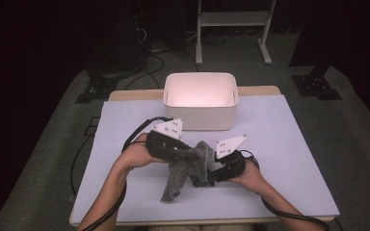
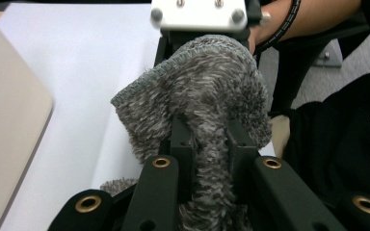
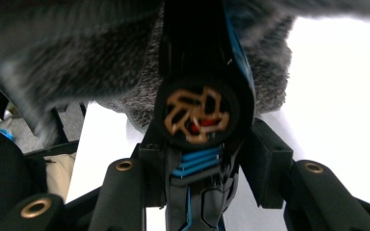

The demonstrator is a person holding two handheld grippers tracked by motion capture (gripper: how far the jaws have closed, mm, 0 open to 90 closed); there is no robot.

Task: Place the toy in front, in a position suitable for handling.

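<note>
A: From the high view, where is the grey knitted cloth (image 1: 188, 168)?

B: Low over the white table cover (image 1: 289, 159), strung between both grippers, in front of the white bin (image 1: 200, 118); one end trails down to the cover.

A: And up close?

B: The left gripper (image 2: 211, 139) view shows its jaws nearly together, pinching a bunched fold; the right gripper (image 3: 207, 159) view shows a black tool with blue trim (image 3: 203, 115) clamped between half-spread jaws, the cloth draped over its far end.
</note>
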